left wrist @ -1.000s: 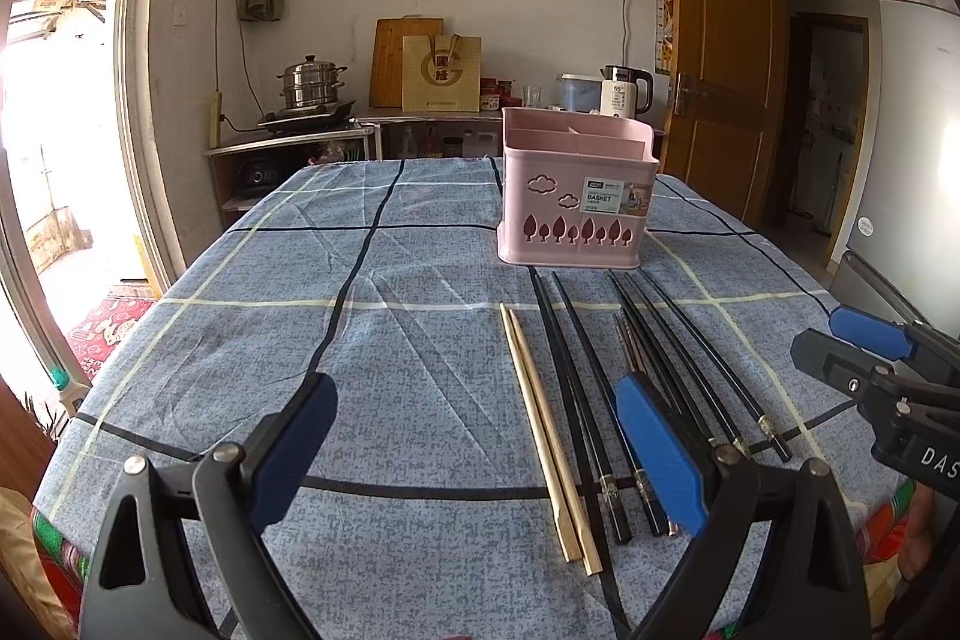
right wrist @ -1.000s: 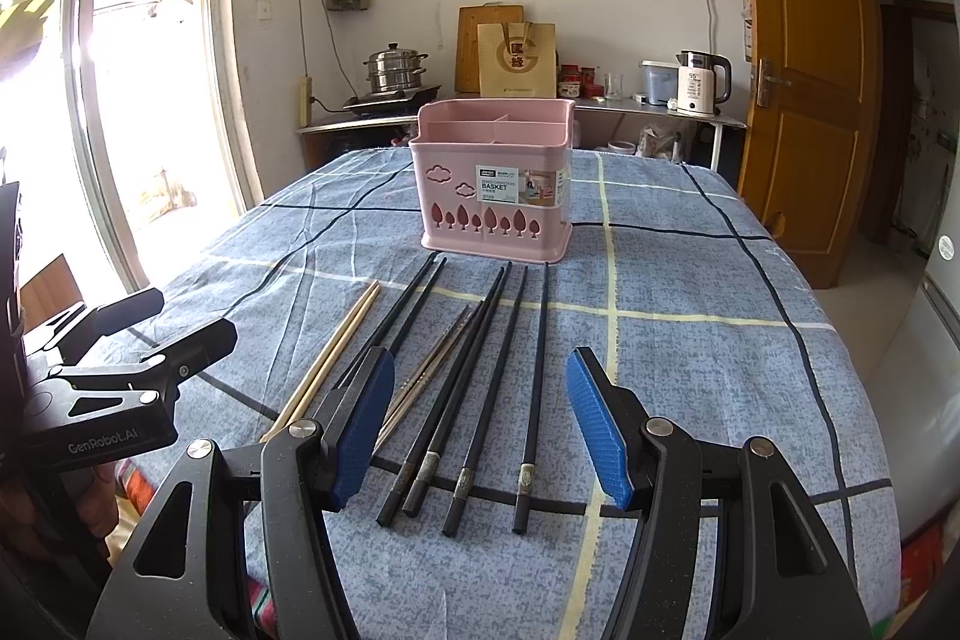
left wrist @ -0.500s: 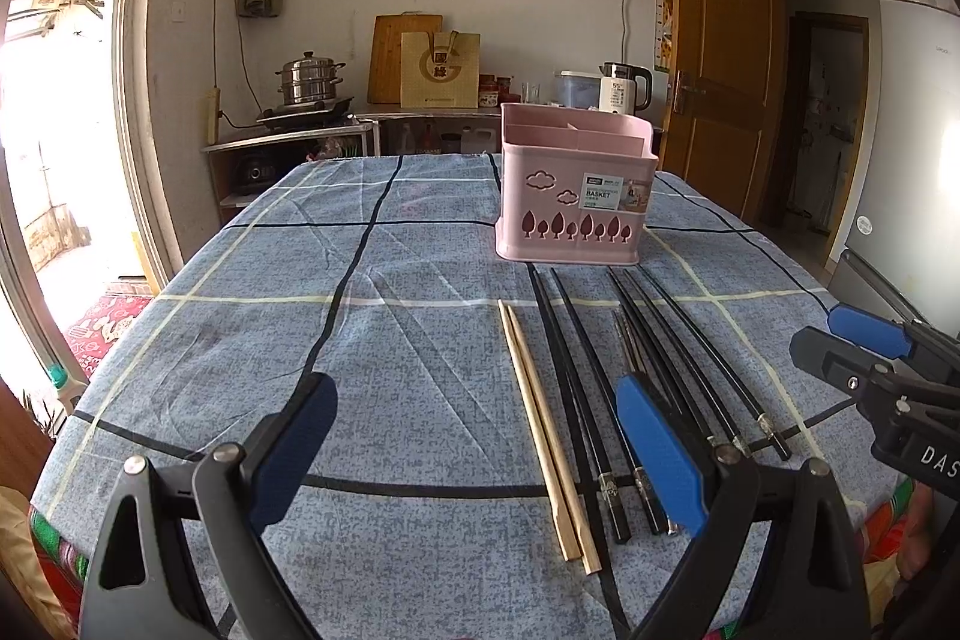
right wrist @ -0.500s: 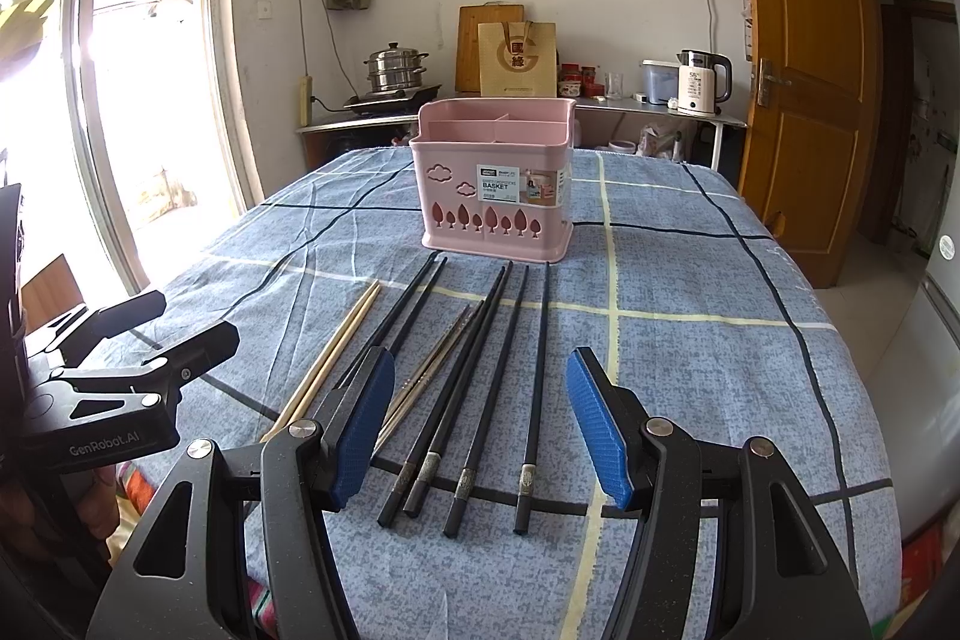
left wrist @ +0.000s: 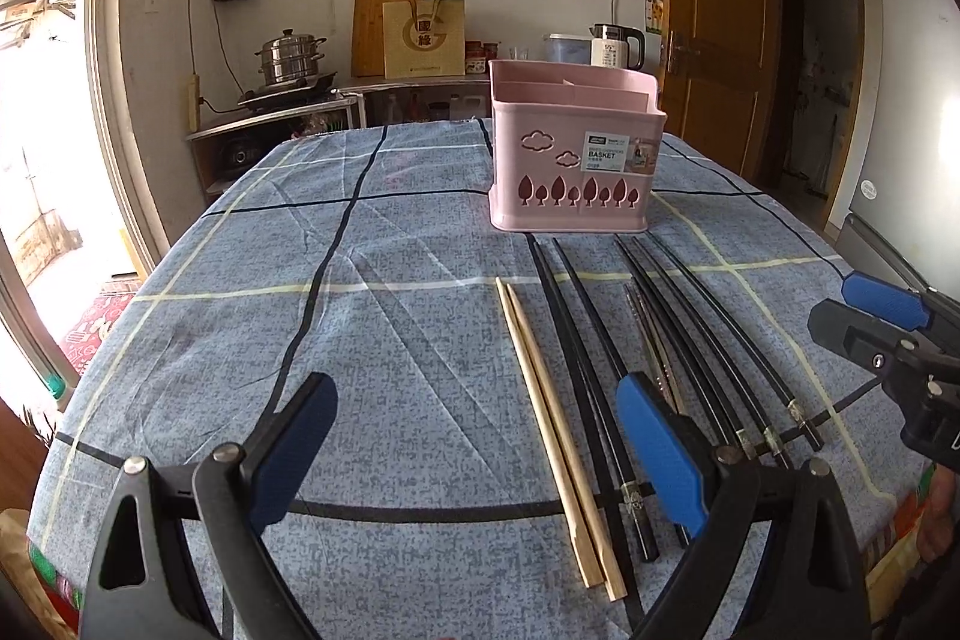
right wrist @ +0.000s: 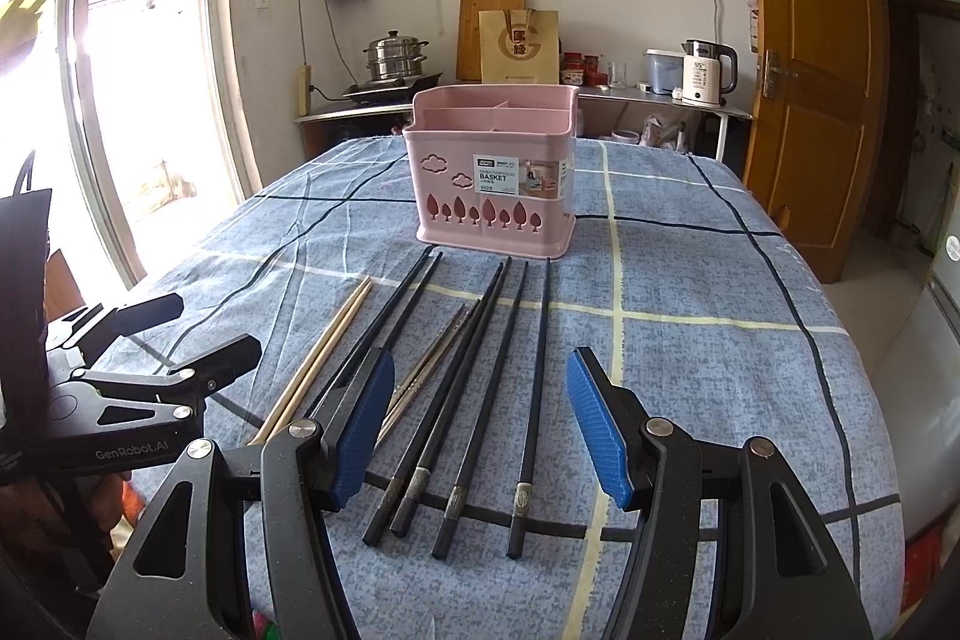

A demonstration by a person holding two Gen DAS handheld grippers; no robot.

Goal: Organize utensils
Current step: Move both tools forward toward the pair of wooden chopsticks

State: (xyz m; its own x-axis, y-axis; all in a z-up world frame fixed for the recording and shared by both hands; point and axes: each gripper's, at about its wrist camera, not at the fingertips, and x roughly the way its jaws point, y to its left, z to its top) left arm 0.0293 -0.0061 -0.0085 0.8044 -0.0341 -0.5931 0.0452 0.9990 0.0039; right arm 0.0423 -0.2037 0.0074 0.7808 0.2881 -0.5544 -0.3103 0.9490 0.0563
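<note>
Chopsticks lie in a loose row on a surface covered by a blue checked cloth, handles toward its near edge: a pale wooden pair at the left, then black pairs with a thin metal pair among them. Their tips point at a pink utensil basket standing upright farther back, near the middle of the surface, its compartments empty. The left tool and right tool hover above the near edge, each with blue-padded fingers spread wide, holding nothing.

"BASKET" on pink basket, "GenRobot.AI" on left gripper
</note>
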